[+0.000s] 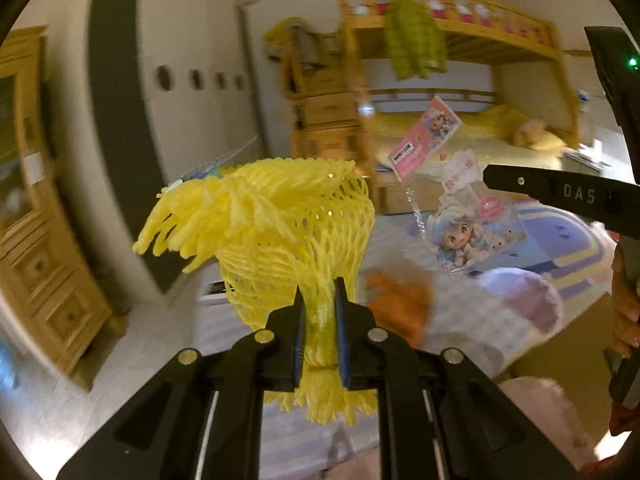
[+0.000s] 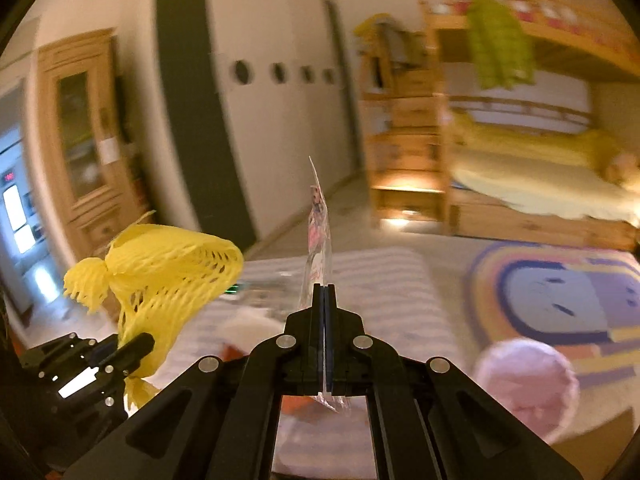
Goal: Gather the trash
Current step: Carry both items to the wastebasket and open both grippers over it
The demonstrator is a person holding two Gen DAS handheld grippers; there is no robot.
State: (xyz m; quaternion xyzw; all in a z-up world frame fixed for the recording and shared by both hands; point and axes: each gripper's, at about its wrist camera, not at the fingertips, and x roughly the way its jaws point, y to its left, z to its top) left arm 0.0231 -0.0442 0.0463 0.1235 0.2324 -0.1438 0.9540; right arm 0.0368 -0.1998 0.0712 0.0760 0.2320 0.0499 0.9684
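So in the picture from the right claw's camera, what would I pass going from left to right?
Wooden cabinet → yellow foam net, held by the left claw → clear printed wrapper, pinched in the right claw → wooden drawers → striped rug.

Wooden bunk bed (image 1: 452, 36) at back right, green jacket (image 1: 414, 40) hanging off the top rail, yellow bedding (image 2: 532, 176) on the lower bunk. Wooden stair-drawers (image 2: 408, 140) stand just left of the bed w/ a yellow garment (image 1: 286, 32) draped on top. White wardrobe (image 2: 276, 92) w/ round dark handles runs along the left wall; dark vertical panel (image 2: 192, 100) beside it. Wooden cabinet w/ glass door (image 2: 86, 128) further left, near a bright doorway (image 2: 16, 216). Striped bedsheet (image 2: 380, 292) in the foreground. Purple & yellow rug (image 2: 560, 292) on the floor at right. Pink round thing (image 2: 528, 384) at lower right, too blurred to tell.
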